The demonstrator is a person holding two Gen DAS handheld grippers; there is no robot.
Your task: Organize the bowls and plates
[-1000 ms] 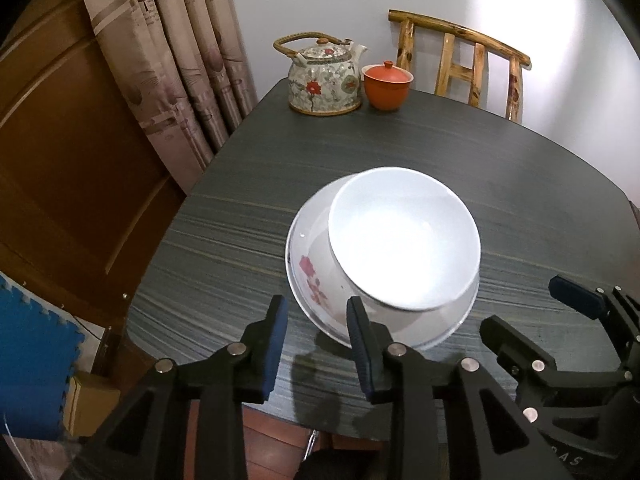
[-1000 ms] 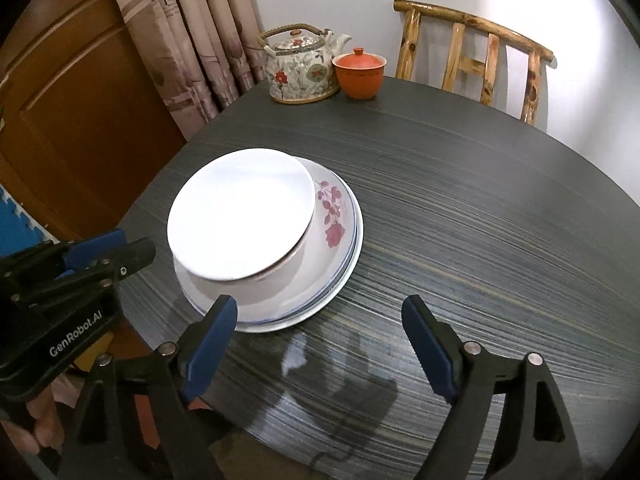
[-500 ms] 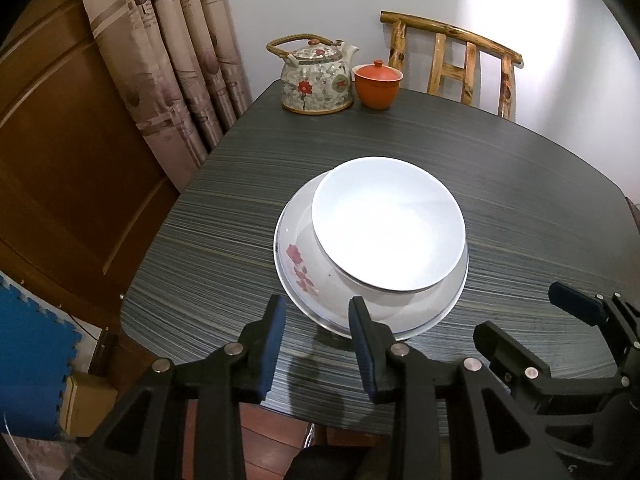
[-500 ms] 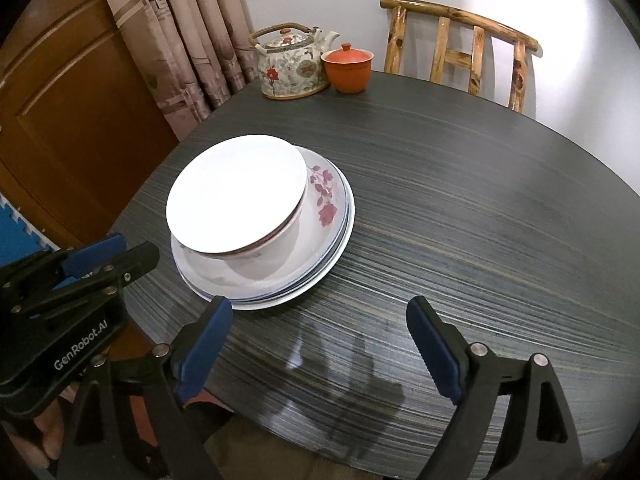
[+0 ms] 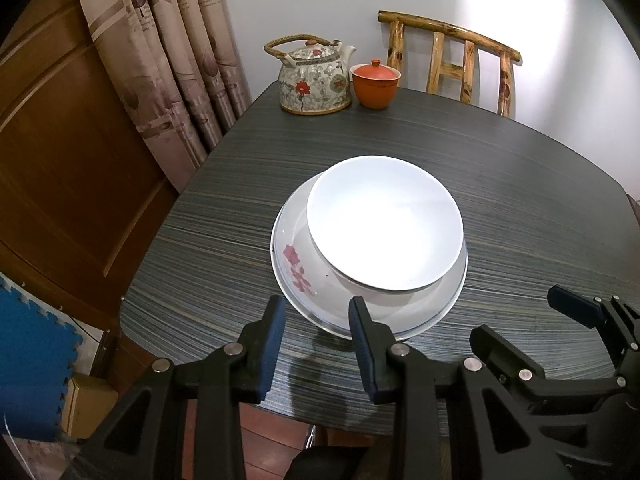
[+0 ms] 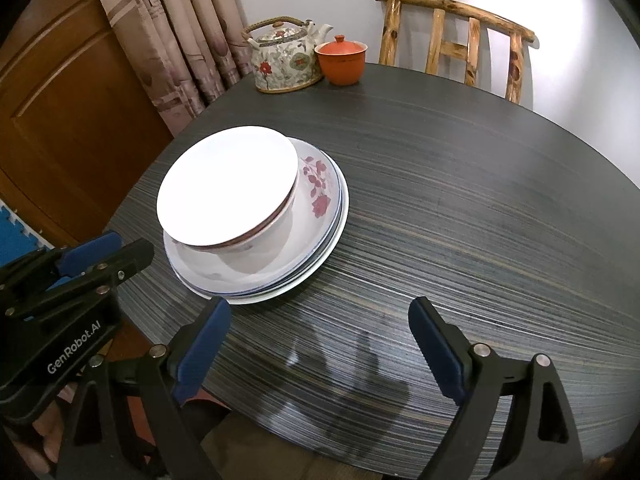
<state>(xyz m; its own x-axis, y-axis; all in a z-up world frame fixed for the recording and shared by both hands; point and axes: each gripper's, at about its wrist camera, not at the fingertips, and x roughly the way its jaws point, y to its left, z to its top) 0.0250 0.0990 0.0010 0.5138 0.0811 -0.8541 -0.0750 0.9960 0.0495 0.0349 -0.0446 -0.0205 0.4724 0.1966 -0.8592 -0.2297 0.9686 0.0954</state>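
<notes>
A white bowl (image 5: 384,224) sits in a stack of floral plates (image 5: 296,268) on the dark table. In the right wrist view the bowl (image 6: 228,186) rests on the plates (image 6: 320,196) at the left. My left gripper (image 5: 316,320) is open and empty, just in front of the plates' near rim, not touching. My right gripper (image 6: 316,320) is open wide and empty, above the table to the right of the stack. The right gripper also shows in the left wrist view (image 5: 520,320), and the left gripper in the right wrist view (image 6: 104,248).
A floral teapot (image 5: 314,80) and an orange lidded cup (image 5: 376,84) stand at the table's far edge. A wooden chair (image 5: 452,64) is behind the table (image 5: 520,184). Curtains (image 5: 168,60) and a wooden door (image 5: 60,160) are at the left. The table's near edge is close below the grippers.
Both grippers have drawn back a little from the stack, which now looks smaller and farther. The bowl and plates have not moved. Both jaws stay open.
</notes>
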